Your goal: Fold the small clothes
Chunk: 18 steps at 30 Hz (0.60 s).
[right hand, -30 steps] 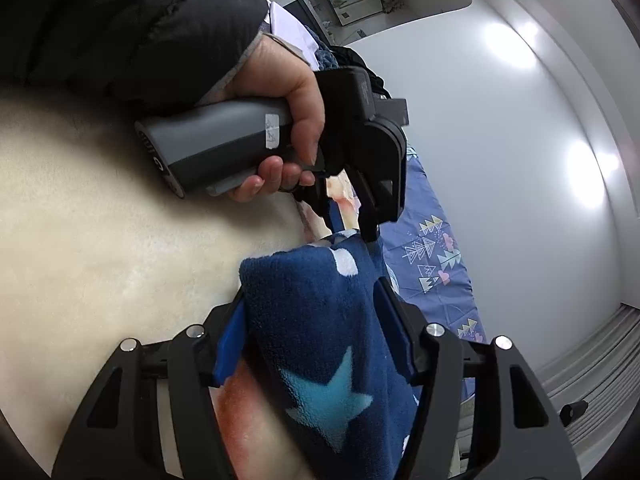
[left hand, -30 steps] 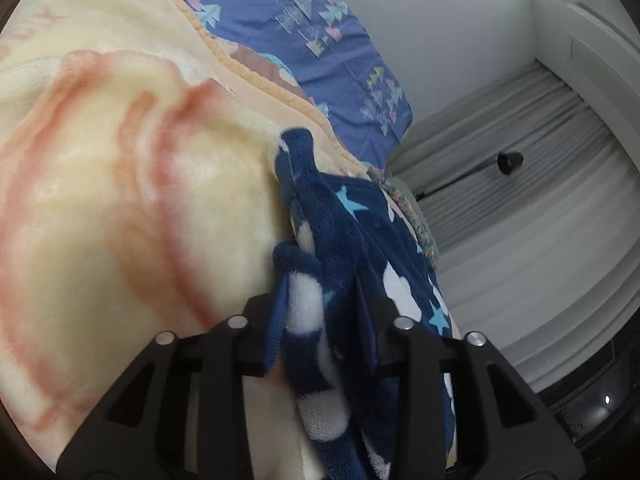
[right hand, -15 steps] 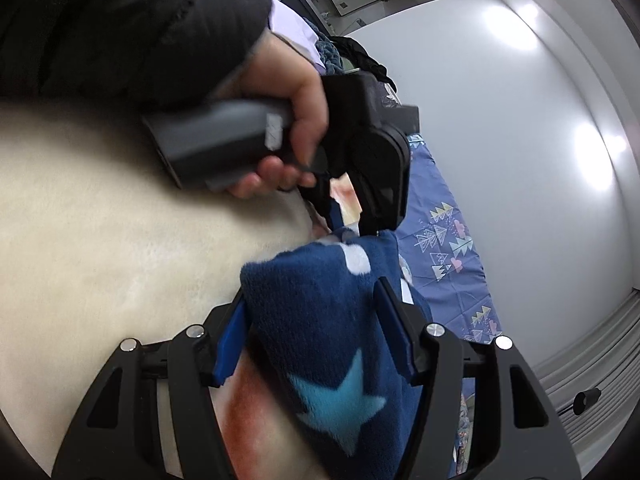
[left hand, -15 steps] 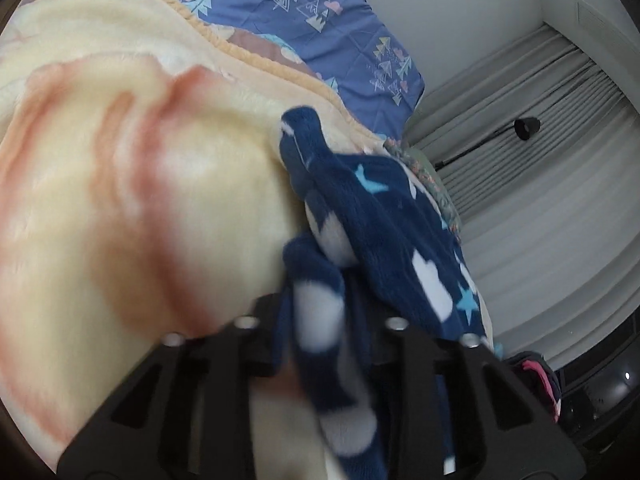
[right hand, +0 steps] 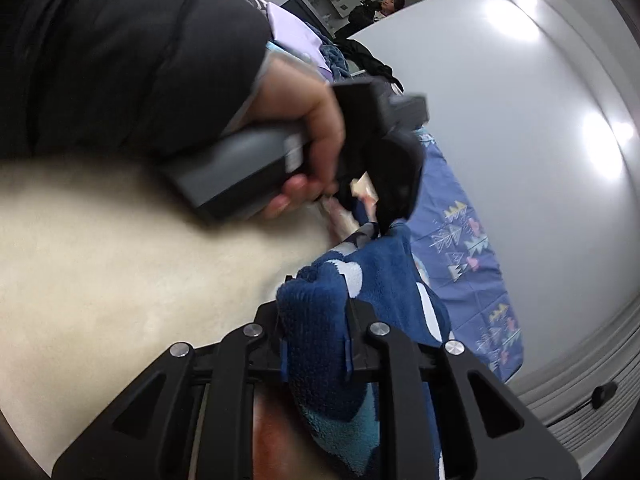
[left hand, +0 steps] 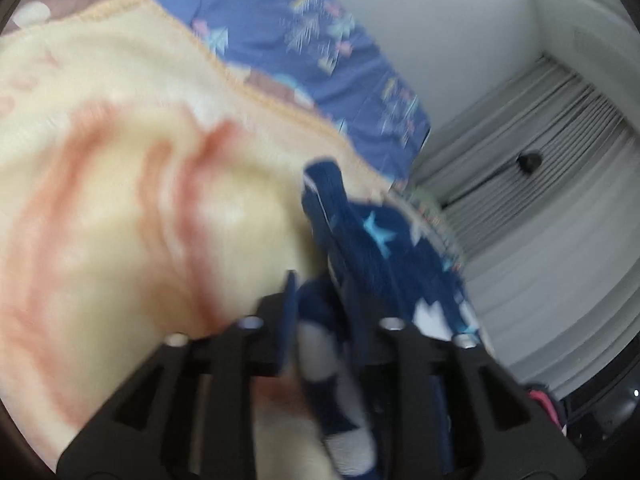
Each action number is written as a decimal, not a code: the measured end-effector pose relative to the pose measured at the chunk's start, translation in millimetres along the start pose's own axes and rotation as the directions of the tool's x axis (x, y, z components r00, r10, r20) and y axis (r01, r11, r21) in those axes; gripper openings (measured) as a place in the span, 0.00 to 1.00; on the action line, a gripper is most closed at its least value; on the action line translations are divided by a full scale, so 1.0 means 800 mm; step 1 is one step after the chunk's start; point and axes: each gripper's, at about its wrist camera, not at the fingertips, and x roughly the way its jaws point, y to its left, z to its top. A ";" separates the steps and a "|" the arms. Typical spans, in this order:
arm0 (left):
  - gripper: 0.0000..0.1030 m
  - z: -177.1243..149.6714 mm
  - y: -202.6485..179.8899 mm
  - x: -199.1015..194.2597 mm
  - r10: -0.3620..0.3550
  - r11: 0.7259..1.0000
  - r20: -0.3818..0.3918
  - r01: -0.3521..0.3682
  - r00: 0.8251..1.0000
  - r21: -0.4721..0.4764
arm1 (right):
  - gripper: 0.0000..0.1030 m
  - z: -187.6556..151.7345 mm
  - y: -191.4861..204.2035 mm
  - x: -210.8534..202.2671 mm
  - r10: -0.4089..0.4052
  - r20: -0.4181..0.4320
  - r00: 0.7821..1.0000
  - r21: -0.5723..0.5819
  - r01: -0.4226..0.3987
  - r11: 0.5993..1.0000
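A small navy fleece garment with white spots and light blue stars lies on a cream and orange blanket. My left gripper is shut on one bunched edge of it; this view is blurred. My right gripper is shut on another edge of the same garment, which stretches away toward the left gripper. In the right wrist view the person's hand holds the left gripper's handle just beyond the cloth.
A blue bedsheet with a tree print lies past the blanket. Grey curtains hang at the right. A white wall stands behind the bed. Dark clothes lie at the lower right.
Both grippers have closed tighter on the garment's edges. The two grippers have moved closer together, and the cloth between them has bunched up.
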 end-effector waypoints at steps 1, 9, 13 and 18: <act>0.61 0.004 0.001 -0.009 -0.038 0.999 0.026 0.038 0.999 -0.019 | 0.19 0.000 -0.003 0.002 0.009 -0.001 1.000 0.010 -0.009 1.000; 0.44 0.027 -0.012 0.063 0.080 0.997 -0.163 -0.076 0.983 0.031 | 0.19 0.003 -0.004 0.007 0.015 -0.010 1.000 0.023 -0.014 1.000; 0.10 0.039 -0.054 0.032 -0.041 0.991 -0.028 0.044 0.999 0.130 | 0.19 0.001 -0.022 0.003 0.038 0.003 0.999 0.089 -0.038 0.995; 0.11 0.019 -0.001 0.055 0.159 0.978 -0.093 -0.145 0.983 0.147 | 0.19 -0.006 -0.006 0.023 0.061 -0.016 0.998 0.042 -0.061 0.997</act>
